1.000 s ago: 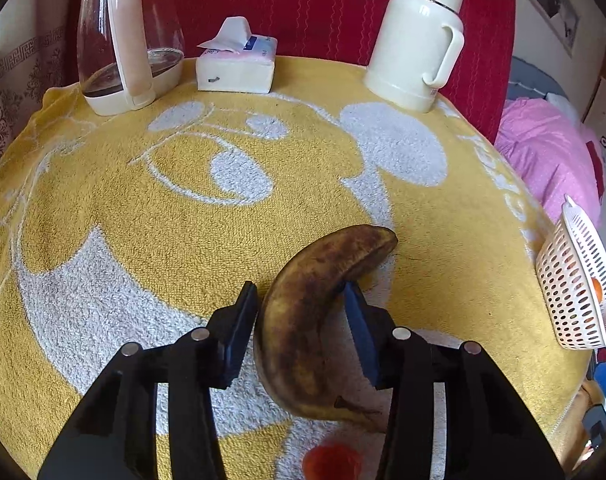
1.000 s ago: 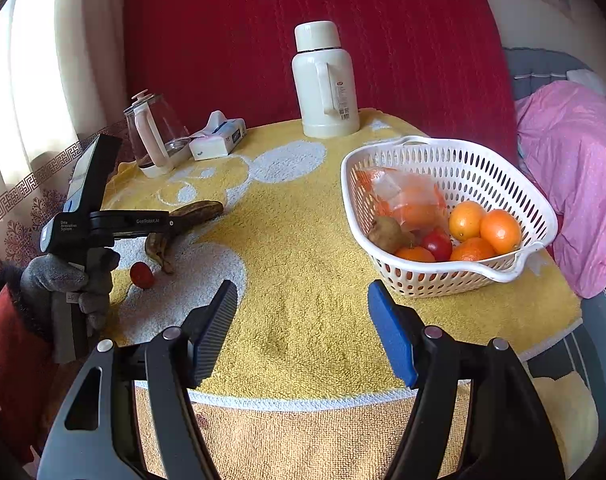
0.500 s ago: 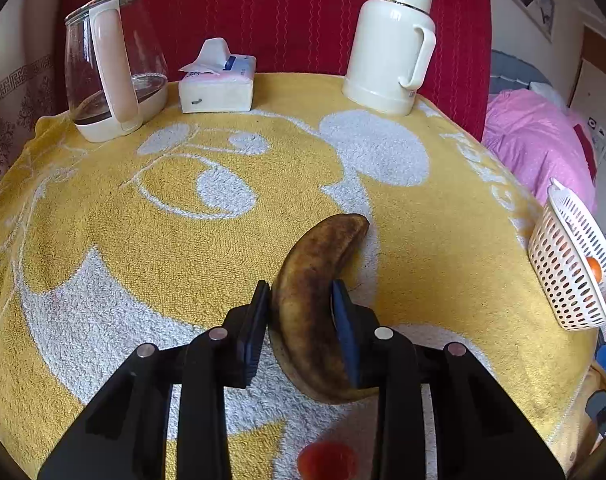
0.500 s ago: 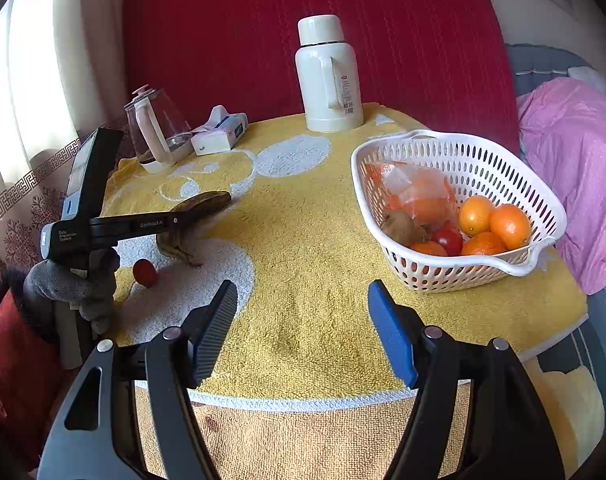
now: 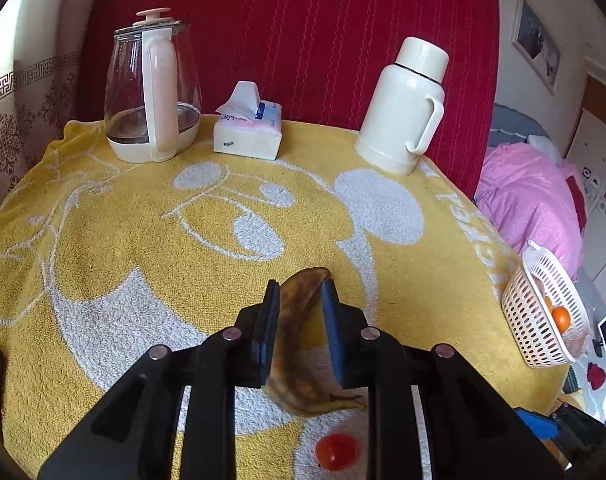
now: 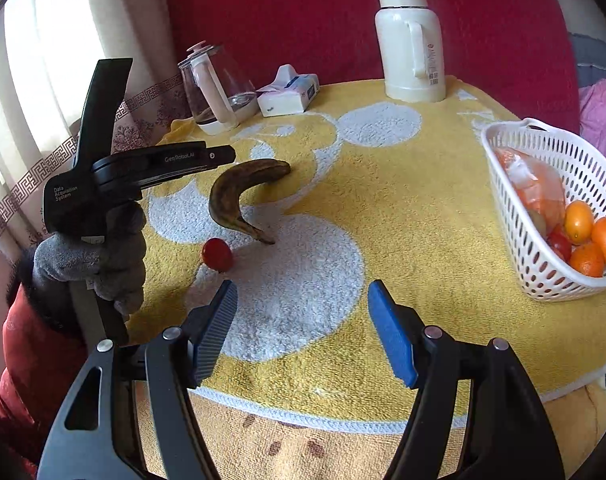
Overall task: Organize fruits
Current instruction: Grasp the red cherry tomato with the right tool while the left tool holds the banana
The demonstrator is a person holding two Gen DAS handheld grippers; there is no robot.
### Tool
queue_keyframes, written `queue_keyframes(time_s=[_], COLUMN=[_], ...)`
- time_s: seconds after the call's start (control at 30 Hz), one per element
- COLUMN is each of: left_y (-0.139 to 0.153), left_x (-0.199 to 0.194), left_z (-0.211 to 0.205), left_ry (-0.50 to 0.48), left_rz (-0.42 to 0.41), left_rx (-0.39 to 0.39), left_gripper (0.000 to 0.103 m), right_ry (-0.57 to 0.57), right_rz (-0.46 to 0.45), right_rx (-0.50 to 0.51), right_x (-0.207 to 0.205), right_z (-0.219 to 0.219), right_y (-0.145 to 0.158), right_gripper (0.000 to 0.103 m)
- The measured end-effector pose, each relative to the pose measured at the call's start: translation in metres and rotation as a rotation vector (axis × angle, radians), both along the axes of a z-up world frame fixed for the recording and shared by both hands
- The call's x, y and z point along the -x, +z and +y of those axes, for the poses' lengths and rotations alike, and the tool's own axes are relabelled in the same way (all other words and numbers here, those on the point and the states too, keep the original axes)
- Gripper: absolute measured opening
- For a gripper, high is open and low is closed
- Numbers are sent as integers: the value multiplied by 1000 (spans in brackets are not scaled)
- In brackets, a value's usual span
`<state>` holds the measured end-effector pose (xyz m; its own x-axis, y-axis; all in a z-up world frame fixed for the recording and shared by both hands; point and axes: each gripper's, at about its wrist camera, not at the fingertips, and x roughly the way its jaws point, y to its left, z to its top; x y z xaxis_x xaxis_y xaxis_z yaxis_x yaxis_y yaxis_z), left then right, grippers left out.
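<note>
A brown, overripe banana (image 5: 299,320) sits between the fingers of my left gripper (image 5: 301,292), which is shut on it and holds it tilted, stem end down. In the right wrist view the banana (image 6: 239,188) hangs from the left gripper (image 6: 223,156) with its stem near the yellow towel. A small red tomato (image 6: 217,254) lies on the towel beside the stem; it also shows in the left wrist view (image 5: 337,452). My right gripper (image 6: 303,304) is open and empty near the table's front edge. A white basket (image 6: 543,280) at the right holds oranges and other fruit.
A glass kettle (image 5: 151,92), a tissue pack (image 5: 249,132) and a cream thermos (image 5: 403,108) stand along the back of the table. The yellow towel (image 5: 143,220) covers the table. A pink blanket (image 5: 531,196) lies beyond the right edge.
My left gripper closed on the banana and lifted it, tilting the stem end down. My right gripper moved closer toward the tomato and stayed open.
</note>
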<state>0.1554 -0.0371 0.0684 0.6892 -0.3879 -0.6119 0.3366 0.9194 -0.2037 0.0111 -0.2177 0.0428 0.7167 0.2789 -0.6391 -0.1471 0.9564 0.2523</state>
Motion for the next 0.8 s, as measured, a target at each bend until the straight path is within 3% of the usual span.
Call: queue_keyframes(time_s=[0.13, 0.3, 0.57, 0.7, 0.8], left_y=[0, -3, -12, -16, -20], left_x=[-6, -13, -21, -23, -25], left_z=[12, 27, 38, 42, 43], left_ry=[32, 75, 128, 147, 156], left_rz=[18, 43, 87, 103, 121], left_rx=[35, 70, 81, 85, 84], left_gripper=[22, 22, 22, 23, 23], right_ry=[93, 174, 185, 176, 173], right_rz=[33, 60, 97, 120, 122], right_rx=[-4, 5, 26, 37, 44], right_x=[-17, -39, -71, -78, -76], right_z=[29, 61, 86, 88, 86], right_y=[-3, -7, -14, -21, -24], right_gripper=[68, 51, 43, 30, 28])
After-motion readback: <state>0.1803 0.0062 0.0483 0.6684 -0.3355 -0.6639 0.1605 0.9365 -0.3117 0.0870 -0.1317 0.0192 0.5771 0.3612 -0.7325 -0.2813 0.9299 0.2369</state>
